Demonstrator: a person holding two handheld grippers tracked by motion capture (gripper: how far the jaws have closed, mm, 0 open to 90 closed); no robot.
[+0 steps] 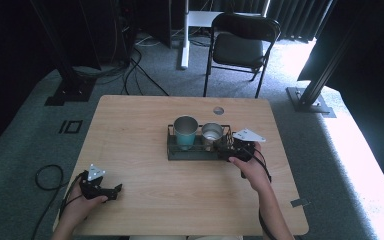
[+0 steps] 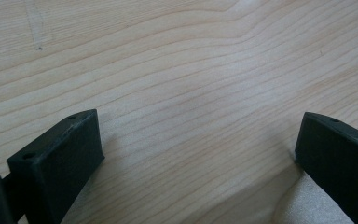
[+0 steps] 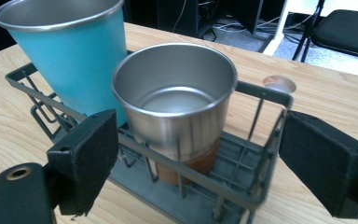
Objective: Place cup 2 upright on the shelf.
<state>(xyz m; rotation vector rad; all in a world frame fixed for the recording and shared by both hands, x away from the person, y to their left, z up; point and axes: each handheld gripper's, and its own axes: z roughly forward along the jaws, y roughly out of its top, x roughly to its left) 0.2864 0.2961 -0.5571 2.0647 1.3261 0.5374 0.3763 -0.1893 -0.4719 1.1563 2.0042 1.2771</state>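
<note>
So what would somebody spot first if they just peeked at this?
Probably the teal cup and the shiny steel cup, side by side in a dark wire rack in the middle of the wooden table. The right gripper waits open at the rack's right end, while the left gripper rests open near the table's front left corner.

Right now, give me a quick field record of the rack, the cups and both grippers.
rack: dark wire, mid-table, holds both cups
teal cup: upright, left part of rack
steel cup: upright, empty, right of the teal cup, in the rack
right gripper: open, at the rack's right end, jaws either side of the steel cup, not closed on it
left gripper: open, low over bare table, near-left corner
</note>
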